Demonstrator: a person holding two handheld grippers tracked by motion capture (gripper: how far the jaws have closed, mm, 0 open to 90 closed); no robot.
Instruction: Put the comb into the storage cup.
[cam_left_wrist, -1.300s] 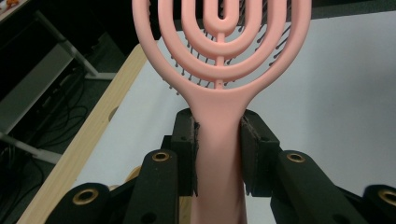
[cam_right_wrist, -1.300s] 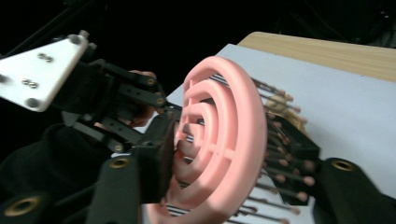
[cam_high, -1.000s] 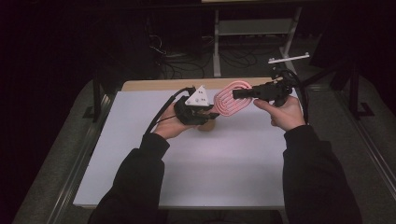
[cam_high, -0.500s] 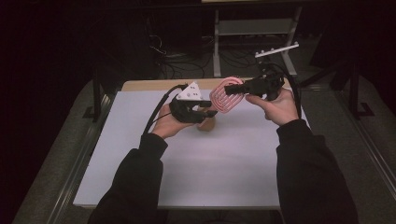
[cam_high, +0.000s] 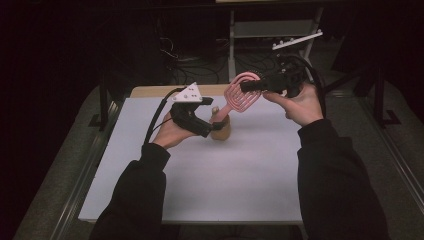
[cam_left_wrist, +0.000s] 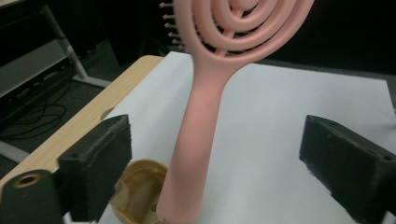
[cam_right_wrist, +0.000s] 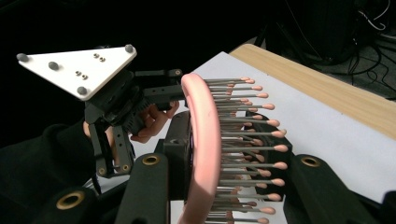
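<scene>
since a second ago the right gripper (cam_high: 248, 87) has lifted the pink plastic hairbrush with the spiral head (cam_high: 241, 95) higher above the far edge of the white table mat (cam_high: 225, 175), and the left gripper (cam_high: 212, 126) has just been opening its jaws around the brush handle.

the right gripper's jaws are clamped tight on the brush head, one against its pink back and one among the grey, pink-tipped bristles (cam_right_wrist: 243, 140), as the right gripper view shows. the brush hangs with its handle pointing down toward the middle of the mat's far half.

in the left gripper view the left gripper's 2 black jaws stand wide apart, the pink handle (cam_left_wrist: 196, 140) between them and touching neither pad. the handle's tip sits just beside a small tan round holder (cam_left_wrist: 137, 191) that rests on the mat, near the left jaw; whether the tip touches it i cannot tell.

the mat lies on a light wooden tabletop (cam_high: 150, 91), whose bare strip shows along the far edge.
</scene>
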